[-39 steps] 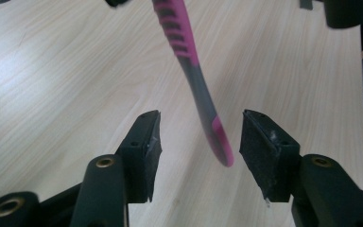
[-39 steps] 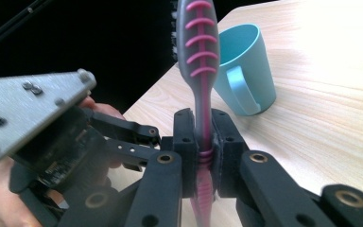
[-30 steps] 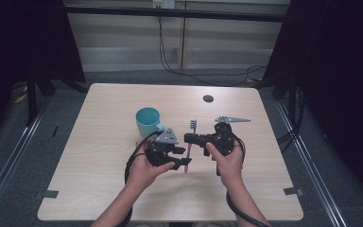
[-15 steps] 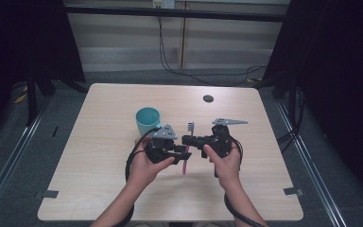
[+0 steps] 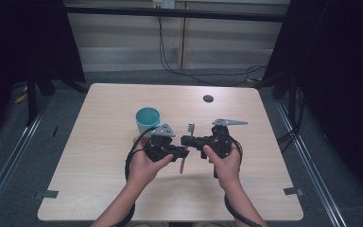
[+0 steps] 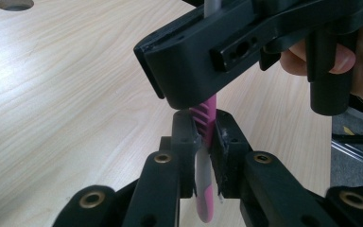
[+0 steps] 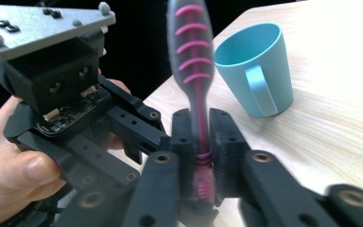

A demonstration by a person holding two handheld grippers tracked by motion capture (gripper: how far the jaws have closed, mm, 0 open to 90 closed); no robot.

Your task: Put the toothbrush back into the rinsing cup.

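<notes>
A pink and white toothbrush (image 5: 184,161) hangs above the table between both grippers, bristle head (image 5: 189,126) pointing away from me. My left gripper (image 5: 178,154) is shut on the lower handle (image 6: 207,118); its jaws have just been closing on it. My right gripper (image 5: 187,140) comes in from the other side. Its pads (image 7: 182,137) still press the ribbed pink handle (image 7: 199,90), though its jaws have just been opening slightly. A teal cup (image 5: 147,120) stands upright on the table just behind the left gripper and appears in the right gripper view (image 7: 255,71).
The light wooden table (image 5: 99,179) has a dark round hole (image 5: 208,98) near its far edge. A black frame and cables stand beyond it. Bare tabletop lies to the left, right and in front of my hands.
Both hands stay in about the same place. The left jaws have drawn in on the toothbrush handle.
</notes>
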